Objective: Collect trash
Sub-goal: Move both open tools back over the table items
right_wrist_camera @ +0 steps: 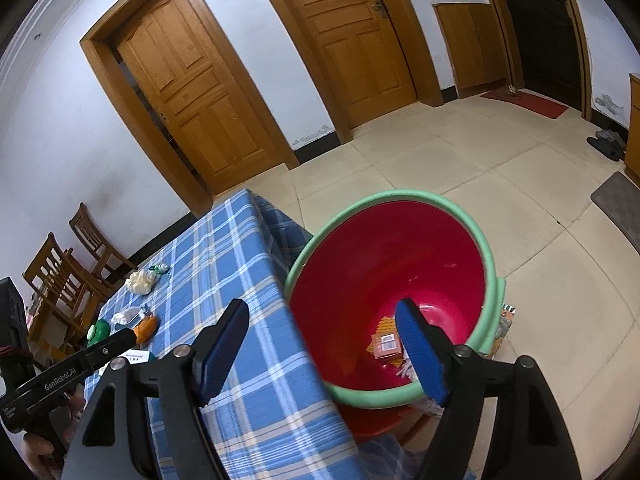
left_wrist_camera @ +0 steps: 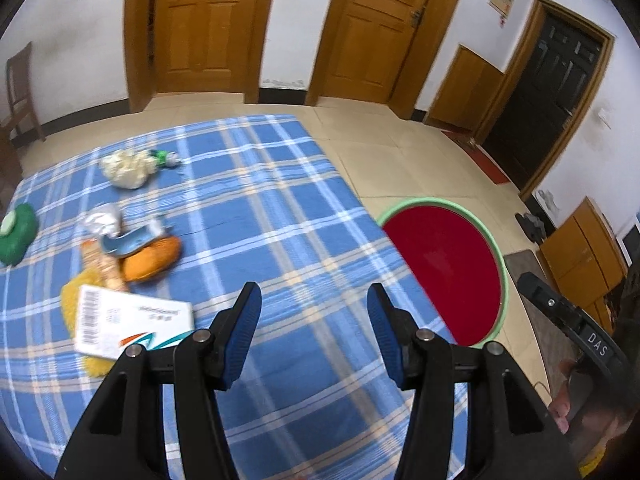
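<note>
While both tools gape, bin (right_wrist_camera: 490, 280) hugs table edge (right_wrist_camera: 276, 280).

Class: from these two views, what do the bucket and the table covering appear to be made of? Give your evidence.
Bucket: probably plastic, glossy red inside with a green rim; light glints on its smooth wall. Table covering: woven cloth, matte blue plaid; it drapes softly over the table's corner.

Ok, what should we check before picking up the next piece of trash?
1. Left gripper open and empty: ok.
2. Right gripper open and empty: ok.
3. Trash left on the blue plaid tablecloth: ok, white box, orange wrapper, crumpled paper.
4. Red basin beside the table, has room: ok.
5. Left gripper lined up with the white box: not ok, the box lies off to its left.
6. Whether the green object is trash: cannot tell.
</note>
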Motion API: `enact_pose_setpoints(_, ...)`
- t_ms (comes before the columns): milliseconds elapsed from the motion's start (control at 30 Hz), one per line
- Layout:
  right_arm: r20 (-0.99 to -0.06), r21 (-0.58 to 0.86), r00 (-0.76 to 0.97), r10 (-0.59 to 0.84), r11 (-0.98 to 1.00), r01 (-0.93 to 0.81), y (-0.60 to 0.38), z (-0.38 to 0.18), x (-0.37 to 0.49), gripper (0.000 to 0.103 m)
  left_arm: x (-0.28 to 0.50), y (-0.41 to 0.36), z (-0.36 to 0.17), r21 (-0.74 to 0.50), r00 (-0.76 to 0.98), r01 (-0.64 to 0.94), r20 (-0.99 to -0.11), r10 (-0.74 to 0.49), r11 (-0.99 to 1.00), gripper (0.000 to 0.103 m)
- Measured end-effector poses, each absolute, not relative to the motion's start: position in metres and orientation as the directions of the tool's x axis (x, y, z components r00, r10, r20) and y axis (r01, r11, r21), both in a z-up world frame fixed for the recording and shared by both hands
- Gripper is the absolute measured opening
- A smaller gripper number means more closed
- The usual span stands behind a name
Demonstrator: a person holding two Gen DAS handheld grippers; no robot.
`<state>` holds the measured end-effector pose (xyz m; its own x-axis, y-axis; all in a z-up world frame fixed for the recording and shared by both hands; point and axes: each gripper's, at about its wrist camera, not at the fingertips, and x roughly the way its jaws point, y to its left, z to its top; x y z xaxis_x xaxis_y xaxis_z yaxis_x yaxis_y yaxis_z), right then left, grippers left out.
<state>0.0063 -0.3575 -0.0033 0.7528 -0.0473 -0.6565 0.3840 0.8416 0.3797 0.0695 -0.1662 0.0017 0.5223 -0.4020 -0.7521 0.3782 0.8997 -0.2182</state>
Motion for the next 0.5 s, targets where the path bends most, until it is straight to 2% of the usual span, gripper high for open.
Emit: enact_pose_setpoints(500,-0.677,0.349,0.736,-0.017,0.873,0.341,-0.323,-0.001,0.016,0.079,0.071,-0.078,-0.001,-0.218,0.601,0.198,-0.743,-0.294,0.956,0.055)
